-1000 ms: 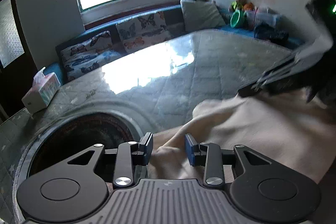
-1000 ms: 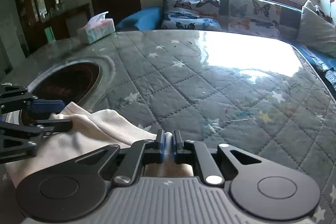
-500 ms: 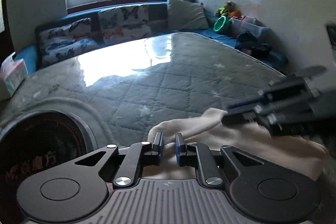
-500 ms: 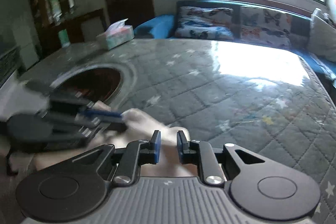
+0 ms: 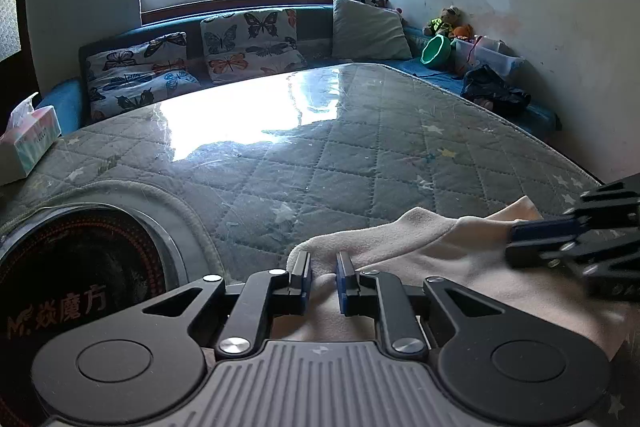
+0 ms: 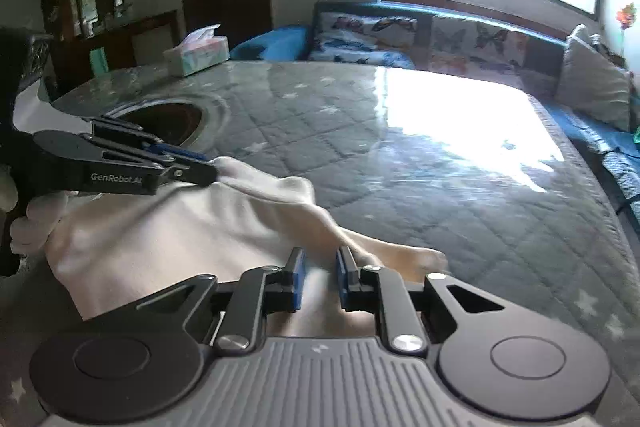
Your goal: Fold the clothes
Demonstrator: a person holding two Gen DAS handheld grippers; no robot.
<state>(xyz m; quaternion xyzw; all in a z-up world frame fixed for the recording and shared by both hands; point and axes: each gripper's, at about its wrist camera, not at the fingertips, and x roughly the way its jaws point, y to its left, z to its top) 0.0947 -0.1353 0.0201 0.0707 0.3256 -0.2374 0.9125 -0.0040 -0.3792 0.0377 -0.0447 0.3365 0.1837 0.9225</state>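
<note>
**Both grippers parted over the cream cloth**

Soft cream fleece garment lay bunched on the grey quilted, glass-topped counter, directly under and ahead of both grippers.

Left gripper: blue-padded fingers stood slightly apart, a raised ridge of the garment sat in the gap between them. Pads looked just clear of the cloth, not pinching it. Seen from the right wrist view, the same gripper sat at the garment's far left corner, tips touching the fabric edge.

Right gripper: fingers also apart, a fold of the garment ran between them; contact with the pads hard to tell. In the left wrist view it sat at the right edge of the cloth, blurred.

To the left of the left gripper: round dark inset plate with printed lettering sunk in the counter. Further out to the left, a pastel tissue box by the counter edge.
</note>
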